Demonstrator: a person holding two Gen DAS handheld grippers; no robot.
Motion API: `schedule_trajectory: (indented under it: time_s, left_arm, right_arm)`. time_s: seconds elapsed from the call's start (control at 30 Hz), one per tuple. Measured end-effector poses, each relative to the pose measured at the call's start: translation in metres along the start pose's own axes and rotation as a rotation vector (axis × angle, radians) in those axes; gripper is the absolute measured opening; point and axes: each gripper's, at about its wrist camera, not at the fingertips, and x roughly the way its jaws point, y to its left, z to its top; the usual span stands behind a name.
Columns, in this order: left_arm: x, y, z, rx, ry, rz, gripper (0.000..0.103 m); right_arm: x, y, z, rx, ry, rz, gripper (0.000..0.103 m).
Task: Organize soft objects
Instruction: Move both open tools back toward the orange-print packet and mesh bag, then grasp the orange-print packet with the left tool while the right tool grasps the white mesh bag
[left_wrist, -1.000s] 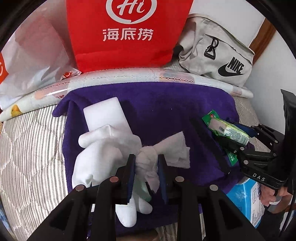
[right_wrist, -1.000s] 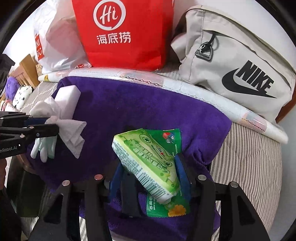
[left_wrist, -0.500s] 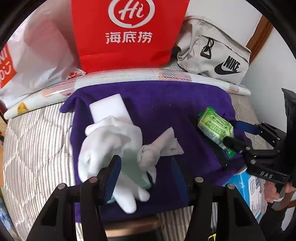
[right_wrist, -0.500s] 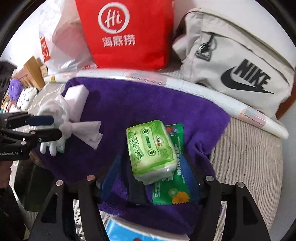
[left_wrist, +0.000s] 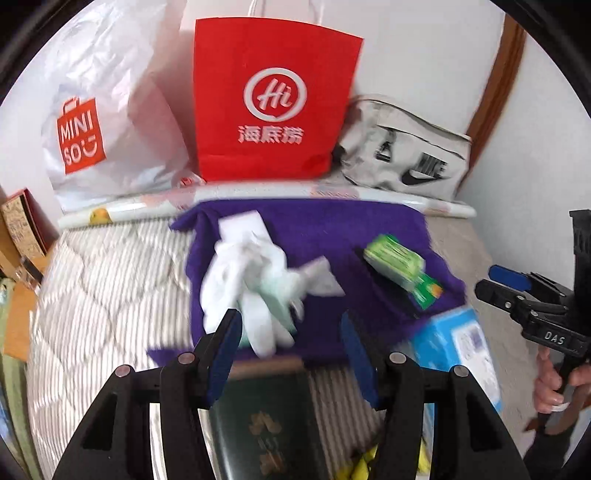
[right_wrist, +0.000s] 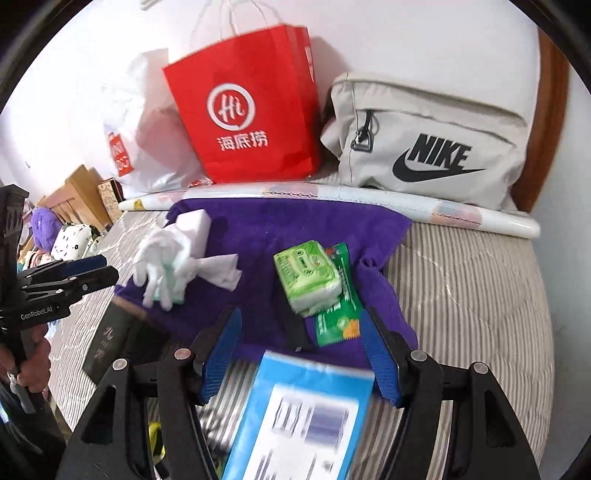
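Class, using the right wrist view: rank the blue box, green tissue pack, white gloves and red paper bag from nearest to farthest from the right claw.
1. Blue box: between the right claw's open fingers.
2. Green tissue pack: just ahead, on the purple towel.
3. White gloves: ahead, far left.
4. Red paper bag: at the back wall.

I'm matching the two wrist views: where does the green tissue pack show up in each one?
Left wrist: green tissue pack right of centre, on the purple towel.
Right wrist: green tissue pack near centre, same towel.
Shared landmark: the red paper bag behind the towel.
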Motion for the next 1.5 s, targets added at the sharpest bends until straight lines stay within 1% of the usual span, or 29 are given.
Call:
schedule_trajectory:
  time_s: [0.2, 0.3, 0.4, 0.53, 0.6, 0.7, 0.77, 0.8, 0.97, 1.07, 1.2, 1.23, 1.3, 1.37, 1.5]
  left_arm:
    - [-0.031, -0.013, -0.041, 0.011, 0.019, -0.025, 0.054]
    - [-0.043, -0.022, -0.065, 0.038, 0.025, -0.046, 0.054]
    - [-0.05, -0.03, -0.094, 0.059, 0.045, -0.049, 0.054]
    - [-0.046, -0.039, -0.13, 0.083, 0.09, -0.082, 0.054]
    - [-0.043, -0.042, -0.143, 0.085, 0.107, -0.095, 0.061]
    - [-0.037, -0.049, -0.162, 0.114, 0.121, -0.082, 0.066]
    - [-0.032, -0.055, -0.174, 0.151, 0.126, -0.059, 0.068]
    - [-0.029, -0.057, -0.179, 0.162, 0.133, -0.061, 0.068]
    - [-0.015, -0.061, -0.191, 0.184, 0.158, -0.113, 0.068]
    - [-0.005, -0.069, -0.195, 0.225, 0.169, -0.104, 0.068]
    - [0.01, -0.074, -0.195, 0.238, 0.198, -0.072, 0.067]
    - [0.009, -0.073, -0.195, 0.229, 0.18, -0.079, 0.067]
    - [0.004, -0.068, -0.192, 0.202, 0.158, -0.118, 0.053]
    - [-0.002, -0.063, -0.19, 0.179, 0.145, -0.141, 0.05]
    - [-0.014, -0.057, -0.19, 0.174, 0.112, -0.135, 0.048]
  right_arm:
    - [-0.046, 0.018, -0.037, -0.001, -0.055, 0.079, 0.066]
    - [-0.065, 0.028, -0.057, -0.005, -0.063, 0.089, 0.066]
    - [-0.076, 0.033, -0.077, 0.007, -0.057, 0.083, 0.066]
    - [-0.085, 0.039, -0.107, 0.015, -0.05, 0.05, 0.066]
    - [-0.087, 0.041, -0.12, 0.013, -0.034, 0.051, 0.066]
    - [-0.09, 0.042, -0.139, 0.021, -0.028, 0.034, 0.066]
    - [-0.091, 0.043, -0.149, 0.026, -0.024, 0.031, 0.066]
    - [-0.091, 0.043, -0.154, 0.028, -0.02, 0.029, 0.066]
    - [-0.085, 0.044, -0.176, 0.029, 0.012, 0.015, 0.066]
    - [-0.081, 0.042, -0.184, 0.034, 0.026, 0.002, 0.066]
    - [-0.073, 0.039, -0.192, 0.055, 0.05, 0.008, 0.066]
    - [-0.071, 0.038, -0.193, 0.058, 0.055, 0.008, 0.066]
    - [-0.069, 0.038, -0.195, 0.061, 0.059, 0.007, 0.066]
    - [-0.067, 0.038, -0.197, 0.066, 0.064, 0.007, 0.066]
    - [-0.062, 0.039, -0.198, 0.075, 0.07, 0.019, 0.066]
